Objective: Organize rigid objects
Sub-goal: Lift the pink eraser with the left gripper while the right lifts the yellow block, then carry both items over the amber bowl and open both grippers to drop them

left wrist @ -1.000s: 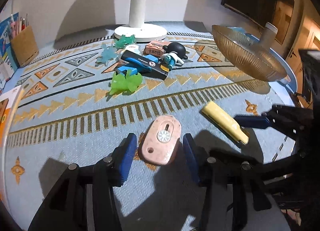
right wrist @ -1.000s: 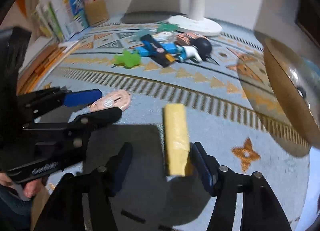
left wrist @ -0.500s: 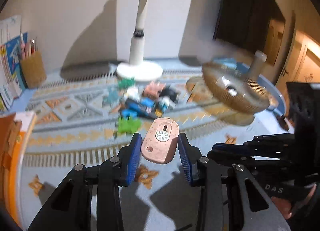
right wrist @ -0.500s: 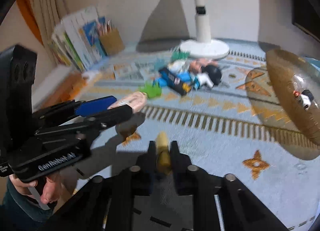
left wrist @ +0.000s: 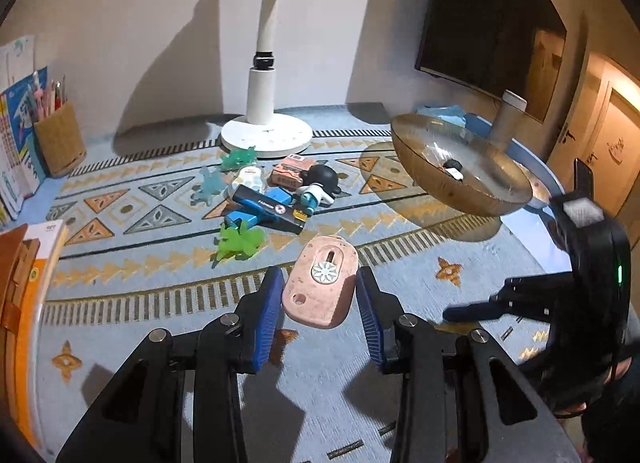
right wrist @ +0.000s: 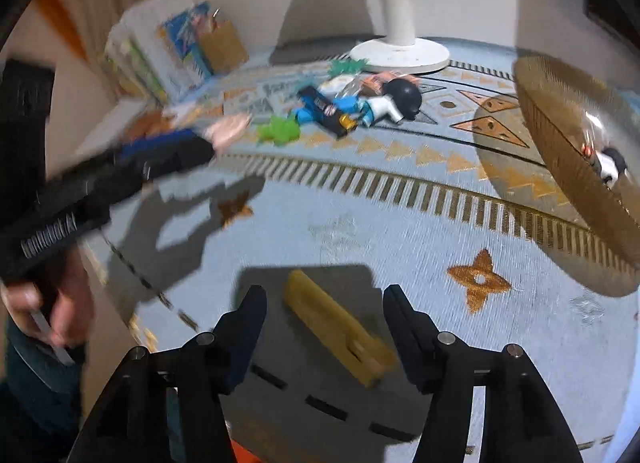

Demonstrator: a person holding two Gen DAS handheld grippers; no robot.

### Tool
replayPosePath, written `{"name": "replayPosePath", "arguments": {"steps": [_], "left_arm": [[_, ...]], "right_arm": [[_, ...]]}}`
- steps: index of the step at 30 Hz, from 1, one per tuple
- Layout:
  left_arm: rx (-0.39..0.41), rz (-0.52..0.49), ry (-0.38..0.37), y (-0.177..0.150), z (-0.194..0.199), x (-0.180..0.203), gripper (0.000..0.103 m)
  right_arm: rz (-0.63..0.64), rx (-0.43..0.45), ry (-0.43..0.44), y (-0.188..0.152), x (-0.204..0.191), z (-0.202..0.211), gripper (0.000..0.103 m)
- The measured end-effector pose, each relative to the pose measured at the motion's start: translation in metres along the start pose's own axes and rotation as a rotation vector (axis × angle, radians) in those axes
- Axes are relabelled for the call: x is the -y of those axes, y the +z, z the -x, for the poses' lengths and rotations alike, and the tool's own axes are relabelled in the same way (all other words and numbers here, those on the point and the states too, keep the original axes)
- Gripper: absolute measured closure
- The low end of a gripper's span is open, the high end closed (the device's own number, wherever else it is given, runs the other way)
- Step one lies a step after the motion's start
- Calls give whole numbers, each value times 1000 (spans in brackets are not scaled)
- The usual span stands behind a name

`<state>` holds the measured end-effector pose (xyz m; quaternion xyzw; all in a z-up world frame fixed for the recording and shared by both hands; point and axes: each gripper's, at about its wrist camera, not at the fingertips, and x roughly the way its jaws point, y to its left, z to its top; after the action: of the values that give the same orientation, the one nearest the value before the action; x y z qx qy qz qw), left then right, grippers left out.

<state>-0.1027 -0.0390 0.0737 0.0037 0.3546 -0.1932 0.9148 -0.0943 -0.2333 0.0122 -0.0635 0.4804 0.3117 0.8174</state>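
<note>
Our left gripper (left wrist: 316,299) pinches the pink case (left wrist: 320,287) off the surface, ready for the bowl (left wrist: 460,187); our right gripper (right wrist: 324,327) has just spread, leaving the yellow bar (right wrist: 336,327) lying loose between its jaws.

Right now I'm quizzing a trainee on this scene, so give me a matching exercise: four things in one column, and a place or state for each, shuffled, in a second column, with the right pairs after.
Things:
1. pink case
2. yellow bar
3. black-headed figurine
4. amber bowl

Places or states:
A. lying in the toy pile near the white lamp base
B. clamped in the left hand-held gripper
C. holding a small black-and-white toy
D. lying on the cloth between the open jaws of the right hand-held gripper

Pairs: 1-B, 2-D, 3-A, 4-C
</note>
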Motion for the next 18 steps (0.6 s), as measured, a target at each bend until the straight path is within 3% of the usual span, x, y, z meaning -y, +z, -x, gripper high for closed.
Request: {"name": "replayPosePath", "arguments": {"steps": [5,7,8,9,14,18], "left_arm": [[4,-9,-11,-1,3,4,68],[3,-7,-10,-2,3,4,68],[3,-7,-10,-2,3,4,68],[4,-7,-9,-2,3,5,68],[19,-6,8,2,10,4,68],[55,-2,27,14,25,-1,68]], "right_arm": [[142,-15,-146,-19,-22,-13,44],[125,-11,-125,-20,-22,-13,54],[130,-9,-128,-21,-26,-12,69],[132,-8,-120,-20,-28,-12,80],[72,25,-33,-14,-41,-12,80],[-36,97,131,4,-30,5,80]]}}
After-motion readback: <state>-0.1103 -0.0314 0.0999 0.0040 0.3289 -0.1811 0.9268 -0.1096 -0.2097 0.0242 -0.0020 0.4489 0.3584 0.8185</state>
